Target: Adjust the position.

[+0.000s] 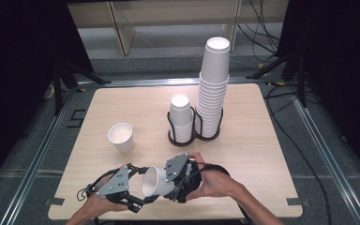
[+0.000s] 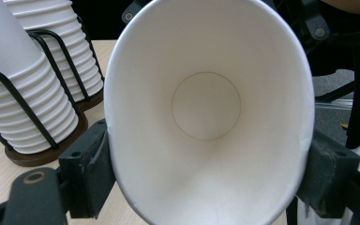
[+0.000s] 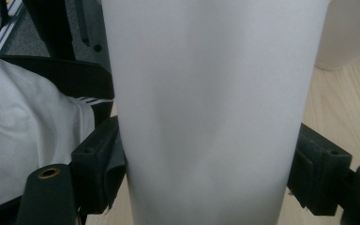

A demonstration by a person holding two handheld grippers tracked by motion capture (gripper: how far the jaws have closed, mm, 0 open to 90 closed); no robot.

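While both grippers' fingers [image 2: 86, 176] clamp it, the paper cup [image 1: 155, 182] lies level; its mouth faces the left gripper [image 1: 138, 199].

A lone white paper cup [image 1: 121, 137] is standing left of centre; the black wire rack [image 1: 194, 132] holding two white cup stacks is blocking the middle, leaving the light wooden table [image 1: 258, 140] open on the right.

Camera placement
The table [image 1: 243, 154] is viewed from above; the paper cup [image 2: 206, 108] is framed closely by both gripper views.
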